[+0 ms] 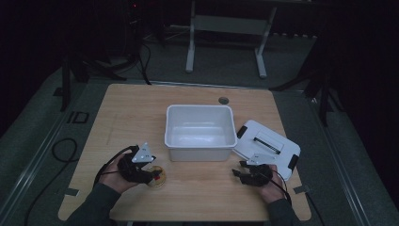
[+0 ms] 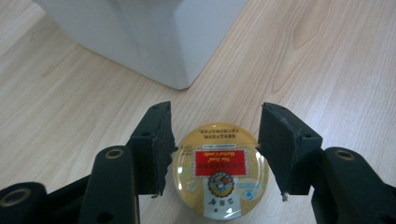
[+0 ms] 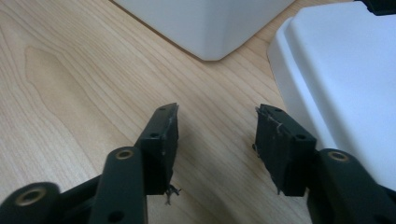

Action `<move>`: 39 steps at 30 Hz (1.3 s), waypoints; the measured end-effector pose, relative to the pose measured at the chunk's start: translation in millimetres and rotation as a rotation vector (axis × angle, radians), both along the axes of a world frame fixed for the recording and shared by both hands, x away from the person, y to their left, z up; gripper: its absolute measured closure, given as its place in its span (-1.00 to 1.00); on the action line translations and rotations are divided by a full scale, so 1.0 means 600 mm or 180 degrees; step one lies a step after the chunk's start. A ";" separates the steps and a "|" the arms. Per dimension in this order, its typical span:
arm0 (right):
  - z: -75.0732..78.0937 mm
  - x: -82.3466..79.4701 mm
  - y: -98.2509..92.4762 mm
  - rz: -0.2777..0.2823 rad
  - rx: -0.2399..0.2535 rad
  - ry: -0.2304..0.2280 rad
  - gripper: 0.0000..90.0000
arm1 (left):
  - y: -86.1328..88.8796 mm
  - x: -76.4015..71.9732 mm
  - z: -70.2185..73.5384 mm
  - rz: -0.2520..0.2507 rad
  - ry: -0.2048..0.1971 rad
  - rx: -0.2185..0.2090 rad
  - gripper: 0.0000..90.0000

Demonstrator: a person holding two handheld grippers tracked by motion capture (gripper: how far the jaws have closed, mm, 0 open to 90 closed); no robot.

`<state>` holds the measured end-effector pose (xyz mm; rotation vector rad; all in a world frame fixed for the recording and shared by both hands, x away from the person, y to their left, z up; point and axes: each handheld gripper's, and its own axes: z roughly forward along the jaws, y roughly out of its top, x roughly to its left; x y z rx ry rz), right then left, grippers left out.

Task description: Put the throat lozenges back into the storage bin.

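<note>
Left gripper (image 2: pixel 215 140) at lower left of high view, jaws apart astride round candy tin (image 2: pixel 219 170); narrow gaps either side, pads not pressing. Tin flat on wooden table (image 1: pixel 202 188), just below white bin (image 1: pixel 200 129). Right gripper (image 3: pixel 217 140) lower right, jaws wide, nothing between, beside white lid (image 3: pixel 345 79).
</note>
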<state>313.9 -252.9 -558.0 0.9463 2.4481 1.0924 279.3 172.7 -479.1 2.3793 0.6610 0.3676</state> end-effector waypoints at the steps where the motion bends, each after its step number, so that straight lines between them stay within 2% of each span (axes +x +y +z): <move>1: -0.001 0.000 0.000 0.0001 0.0007 -0.0011 0.01 | 0.001 0.001 0.005 -0.0010 -0.0007 0.0047 -0.02; 7: -0.001 0.000 0.001 -0.0009 -0.0004 0.0003 -0.10 | 0.003 0.004 0.013 0.0005 -0.0030 0.0127 -0.07; 11: -0.001 0.001 0.001 -0.0019 -0.0015 0.0004 -0.18 | 0.004 0.007 0.017 -0.0030 0.0004 0.0171 -0.07; 19: -0.001 0.001 0.002 -0.0030 -0.0021 0.0010 -0.22 | -0.002 0.010 0.020 -0.0111 0.0054 0.0359 -0.08; 23: -0.001 0.001 0.002 -0.0027 -0.0020 0.0011 -0.23 | -0.005 0.011 0.022 -0.0130 0.0081 0.0403 -0.11; 30: -0.001 0.000 0.002 -0.0027 -0.0021 0.0013 -0.24 | -0.008 0.015 0.024 -0.0151 0.0101 0.0465 -0.30; 32: -0.001 0.000 0.002 -0.0027 -0.0020 0.0012 -0.24 | -0.012 0.017 0.025 -0.0185 0.0110 0.0545 -0.36; 34: -0.001 0.000 0.002 -0.0028 -0.0020 0.0015 -0.24 | -0.014 0.018 0.024 -0.0198 0.0149 0.0552 -0.39; 39: -0.001 0.000 0.002 -0.0027 -0.0020 0.0013 -0.24 | -0.019 0.024 0.022 -0.0269 0.0238 0.0683 -0.54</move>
